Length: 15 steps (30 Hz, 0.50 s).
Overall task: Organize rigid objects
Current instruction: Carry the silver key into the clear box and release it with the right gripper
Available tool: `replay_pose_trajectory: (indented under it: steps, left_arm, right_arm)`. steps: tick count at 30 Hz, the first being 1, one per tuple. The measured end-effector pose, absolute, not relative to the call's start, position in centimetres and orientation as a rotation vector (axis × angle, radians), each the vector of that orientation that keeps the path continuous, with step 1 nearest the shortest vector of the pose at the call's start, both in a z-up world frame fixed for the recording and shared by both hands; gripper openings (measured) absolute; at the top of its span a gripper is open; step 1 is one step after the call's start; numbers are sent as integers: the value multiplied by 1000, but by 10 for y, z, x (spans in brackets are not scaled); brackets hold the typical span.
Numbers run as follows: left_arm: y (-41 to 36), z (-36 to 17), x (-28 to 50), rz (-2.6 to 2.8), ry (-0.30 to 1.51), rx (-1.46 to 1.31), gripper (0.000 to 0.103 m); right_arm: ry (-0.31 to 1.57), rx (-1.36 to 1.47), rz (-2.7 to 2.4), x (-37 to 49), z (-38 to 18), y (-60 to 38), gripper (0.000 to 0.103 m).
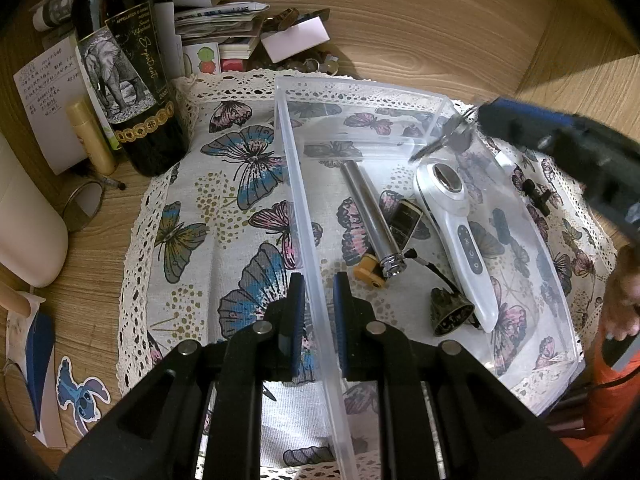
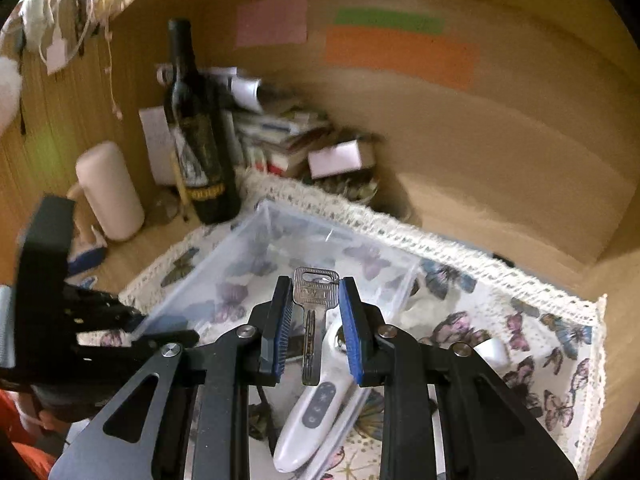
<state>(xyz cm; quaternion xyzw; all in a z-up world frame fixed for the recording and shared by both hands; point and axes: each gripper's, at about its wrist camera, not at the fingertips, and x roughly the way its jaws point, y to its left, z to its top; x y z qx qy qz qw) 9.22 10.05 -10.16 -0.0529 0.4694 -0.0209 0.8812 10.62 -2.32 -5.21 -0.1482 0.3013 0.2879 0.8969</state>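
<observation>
A clear plastic bin stands on a butterfly-print cloth. In it lie a white handheld device, a metal tube, a small dark bell and a yellow piece. My left gripper straddles the bin's near wall, pads close on it. My right gripper is shut on a silver key and holds it above the bin and the white device. It shows at the right of the left wrist view, with the key over the bin's far corner.
A dark wine bottle stands at the cloth's back left, with a yellow tube, a paper note and a cream cylinder beside it. Stacked books and papers fill the back corner. Wooden walls enclose the shelf.
</observation>
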Motion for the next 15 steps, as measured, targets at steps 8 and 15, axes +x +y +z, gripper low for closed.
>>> replay_pose_trajectory:
  steps: [8,15]
  left_arm:
    - [100,-102,92,-44,979,-112,13]
    - [100,-102,91,-43,978,-111,13]
  right_arm:
    - [716,-387,580,120,-82,-12,22]
    - [709,-372,569,119,-78,-16,22]
